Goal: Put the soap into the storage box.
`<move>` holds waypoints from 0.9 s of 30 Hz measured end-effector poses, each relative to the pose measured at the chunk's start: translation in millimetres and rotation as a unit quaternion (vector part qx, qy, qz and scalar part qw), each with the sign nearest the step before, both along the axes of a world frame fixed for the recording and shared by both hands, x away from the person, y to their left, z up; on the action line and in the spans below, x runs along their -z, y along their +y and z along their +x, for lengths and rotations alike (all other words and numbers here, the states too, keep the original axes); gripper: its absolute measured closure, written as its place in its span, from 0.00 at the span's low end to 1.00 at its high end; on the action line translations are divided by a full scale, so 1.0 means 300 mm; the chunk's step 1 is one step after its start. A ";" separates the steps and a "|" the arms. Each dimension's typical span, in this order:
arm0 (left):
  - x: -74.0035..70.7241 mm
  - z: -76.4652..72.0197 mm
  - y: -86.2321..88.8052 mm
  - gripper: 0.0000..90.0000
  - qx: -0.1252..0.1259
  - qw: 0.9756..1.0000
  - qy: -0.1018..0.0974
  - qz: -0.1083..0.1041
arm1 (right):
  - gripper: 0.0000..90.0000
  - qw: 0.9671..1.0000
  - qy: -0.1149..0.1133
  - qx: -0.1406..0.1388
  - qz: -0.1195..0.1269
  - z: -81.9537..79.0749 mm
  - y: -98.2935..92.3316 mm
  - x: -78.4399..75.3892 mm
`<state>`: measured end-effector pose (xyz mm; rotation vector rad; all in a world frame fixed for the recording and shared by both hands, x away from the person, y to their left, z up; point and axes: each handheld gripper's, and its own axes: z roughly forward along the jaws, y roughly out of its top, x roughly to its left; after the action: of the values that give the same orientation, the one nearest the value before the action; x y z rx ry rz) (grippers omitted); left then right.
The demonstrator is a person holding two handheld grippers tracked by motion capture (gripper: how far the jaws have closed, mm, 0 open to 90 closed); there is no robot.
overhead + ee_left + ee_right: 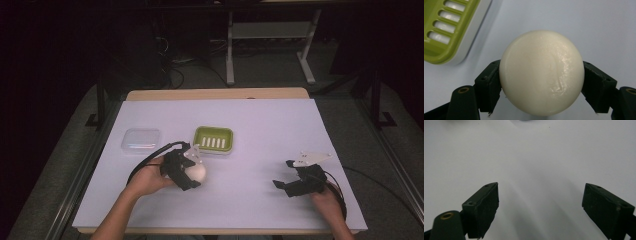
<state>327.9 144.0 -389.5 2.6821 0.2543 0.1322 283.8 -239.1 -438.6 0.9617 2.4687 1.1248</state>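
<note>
A round cream-white soap bar sits squeezed between the two black jaws of my left gripper, which is shut on it just above the white table cover. The same soap appears at centre-left in the high view. Behind it lies a green slotted soap dish, also seen as a green corner at the upper left of the left gripper view. My right gripper rests low over the table at the right, its jaws spread wide with nothing between them.
A clear plastic lid or box lies to the left of the green dish. The white cover spans the tabletop, with a wooden edge at the back. Dark floor and a metal frame lie beyond.
</note>
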 end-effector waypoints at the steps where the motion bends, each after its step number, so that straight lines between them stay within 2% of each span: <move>1: 0.000 0.000 0.000 0.28 0.000 1.000 0.000 0.000 | 0.15 1.000 0.000 0.000 0.000 0.000 0.000 0.000; 14: -0.036 0.090 -0.040 0.28 -0.001 1.000 -0.004 -0.003 | 0.15 1.000 -0.003 0.001 0.005 0.002 -0.005 -0.003; 16: -0.038 0.104 -0.048 0.28 0.000 1.000 -0.006 0.003 | 0.15 1.000 -0.004 0.001 0.004 0.002 -0.006 -0.003; 25: -0.046 0.175 -0.070 0.28 -0.003 1.000 0.003 0.005 | 0.15 1.000 -0.003 0.007 0.008 0.003 -0.015 -0.005; 27: -0.050 0.195 -0.072 0.28 -0.004 1.000 0.005 0.000 | 0.15 1.000 -0.003 0.010 0.009 0.004 -0.017 -0.005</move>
<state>386.3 122.5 -374.5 2.6823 0.2694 0.1209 285.0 -244.2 -437.3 0.9843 2.4430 1.1439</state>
